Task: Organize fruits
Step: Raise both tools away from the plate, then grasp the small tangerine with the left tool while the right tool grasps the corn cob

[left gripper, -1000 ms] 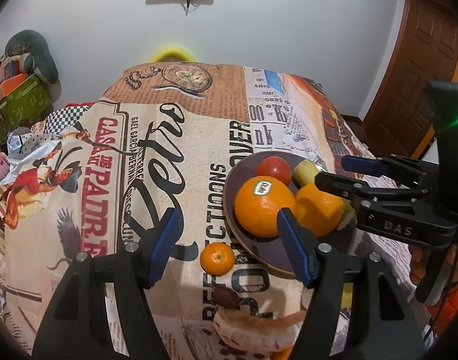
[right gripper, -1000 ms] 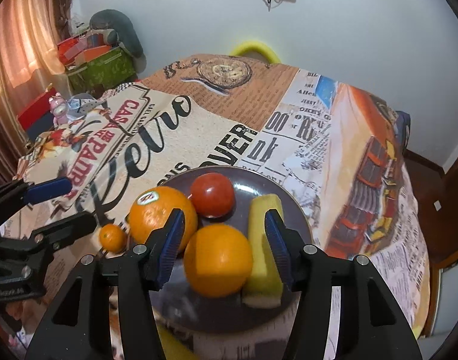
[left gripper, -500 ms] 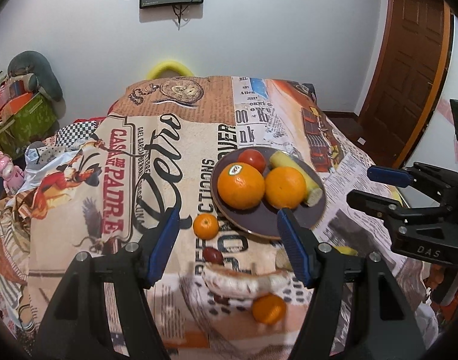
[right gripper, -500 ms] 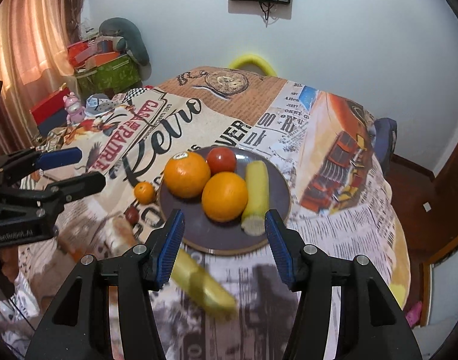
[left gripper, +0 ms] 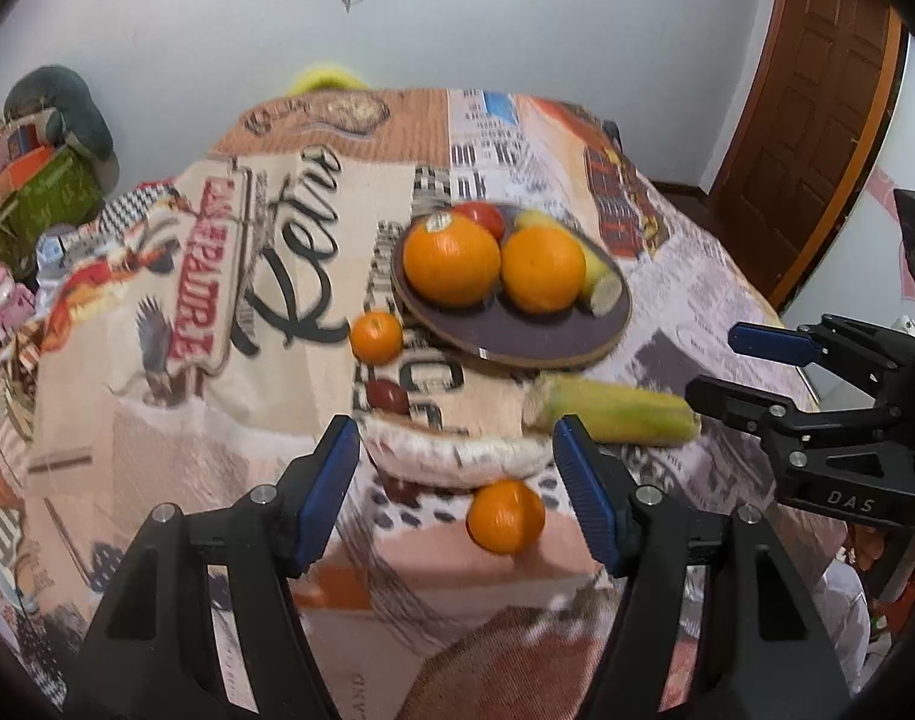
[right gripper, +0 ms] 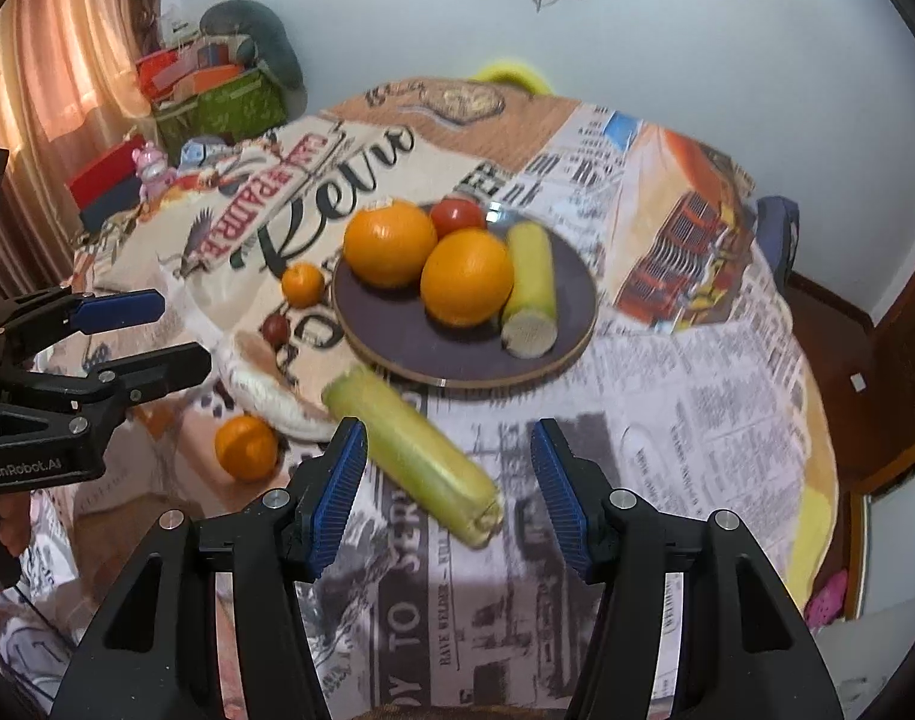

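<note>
A dark round plate (left gripper: 517,336) (right gripper: 433,348) on the printed tablecloth holds two large oranges (left gripper: 454,261) (right gripper: 466,276), a red tomato (right gripper: 456,215) and a cut corn piece (right gripper: 529,288). Loose in front of it lie a small mandarin (left gripper: 376,336) (right gripper: 302,284), a dark red fruit (left gripper: 388,396), a pale long item (left gripper: 457,450), another small orange (left gripper: 505,516) (right gripper: 246,447) and a corn cob (left gripper: 613,417) (right gripper: 415,450). My left gripper (left gripper: 457,474) (right gripper: 157,336) hangs open above the pale item. My right gripper (right gripper: 448,474) (left gripper: 739,369) is open over the corn cob, gripping nothing.
The cloth-covered table drops off at its right edge (right gripper: 817,420) and near edge. A wooden door (left gripper: 817,90) stands at the right, boxes and bags (right gripper: 217,90) at the back left, and a curtain (right gripper: 49,60) on the left.
Both grippers have drawn back from the plate toward the table's near edge. The plate looks farther off, and the corn cob and near small orange have come into view.
</note>
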`<state>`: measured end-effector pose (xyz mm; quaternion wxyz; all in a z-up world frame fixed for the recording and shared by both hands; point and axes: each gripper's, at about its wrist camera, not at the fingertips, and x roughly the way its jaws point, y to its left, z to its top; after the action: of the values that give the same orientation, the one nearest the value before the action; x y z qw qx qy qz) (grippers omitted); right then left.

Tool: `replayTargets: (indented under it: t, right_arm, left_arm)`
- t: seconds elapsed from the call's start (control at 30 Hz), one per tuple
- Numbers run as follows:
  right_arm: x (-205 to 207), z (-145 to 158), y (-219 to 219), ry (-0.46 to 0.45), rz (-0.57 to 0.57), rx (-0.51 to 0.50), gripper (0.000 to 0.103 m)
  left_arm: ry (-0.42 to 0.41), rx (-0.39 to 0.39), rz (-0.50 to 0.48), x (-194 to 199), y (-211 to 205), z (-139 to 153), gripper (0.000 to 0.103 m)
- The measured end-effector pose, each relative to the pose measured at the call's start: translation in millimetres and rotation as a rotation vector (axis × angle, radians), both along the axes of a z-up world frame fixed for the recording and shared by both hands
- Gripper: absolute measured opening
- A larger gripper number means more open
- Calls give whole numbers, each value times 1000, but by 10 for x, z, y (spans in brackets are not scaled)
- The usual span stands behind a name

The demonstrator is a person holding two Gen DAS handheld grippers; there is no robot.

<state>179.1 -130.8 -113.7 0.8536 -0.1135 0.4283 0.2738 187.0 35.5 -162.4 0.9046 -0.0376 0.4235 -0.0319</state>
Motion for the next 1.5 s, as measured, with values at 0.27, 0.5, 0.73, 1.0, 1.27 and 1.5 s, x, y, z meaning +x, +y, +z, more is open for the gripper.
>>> replayTargets:
  t: [0.27,0.5,0.73,1.0,1.27,1.5]
  right_arm:
    - [47,-291,49,72,14,-14,53]
    - [125,-470,126,104,10,-29,57]
    - [108,-520,147,91,30,-77,56]
    - [-42,-494,37,113,52,-83,39]
    - [-202,-384,24,146,108,-34,33]
    - [20,-463,255,126,82,-65,36]
  left_arm:
    - [76,-19,-36,-45,-118,-309,67]
    - [115,-33,-57,-15,-212,-507,64]
    - [130,-50,-77,19,-205,-587,38]
    - [95,-40,-63,-96,-84,-464,37]
    - [34,-54,-8,-185,184,-234,37]
    - [5,-58,-13,-187,173,-116,37]
